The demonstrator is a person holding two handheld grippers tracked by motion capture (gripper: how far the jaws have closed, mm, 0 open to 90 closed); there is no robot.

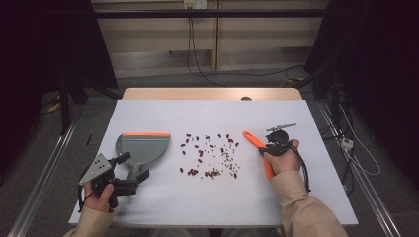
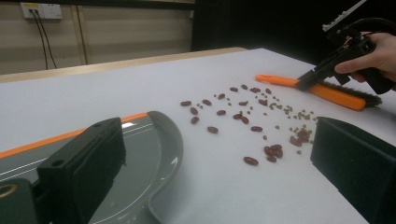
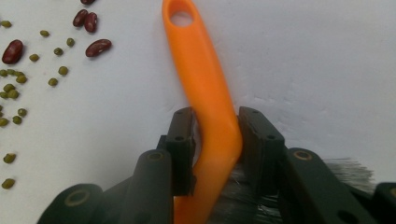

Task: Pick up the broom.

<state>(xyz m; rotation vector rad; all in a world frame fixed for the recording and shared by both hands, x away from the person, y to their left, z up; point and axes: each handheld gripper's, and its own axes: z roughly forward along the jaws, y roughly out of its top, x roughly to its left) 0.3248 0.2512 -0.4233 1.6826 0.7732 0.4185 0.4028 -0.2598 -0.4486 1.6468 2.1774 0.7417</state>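
step: right gripper [image 3: 215, 154] jaws clamped on the orange brush [image 3: 205, 98] handle; left gripper [image 1: 129, 174] jaws wide open, empty, at the dustpan [image 1: 141, 148].
next: sweep the beans [image 1: 210, 154] toward 9 o'clock.

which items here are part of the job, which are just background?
In the job:
- orange brush, clamped in the right tool
- grey dustpan, by the left tool
- scattered red beans and small green beans

Just lying about:
- wall socket with its cables
- plug on the floor
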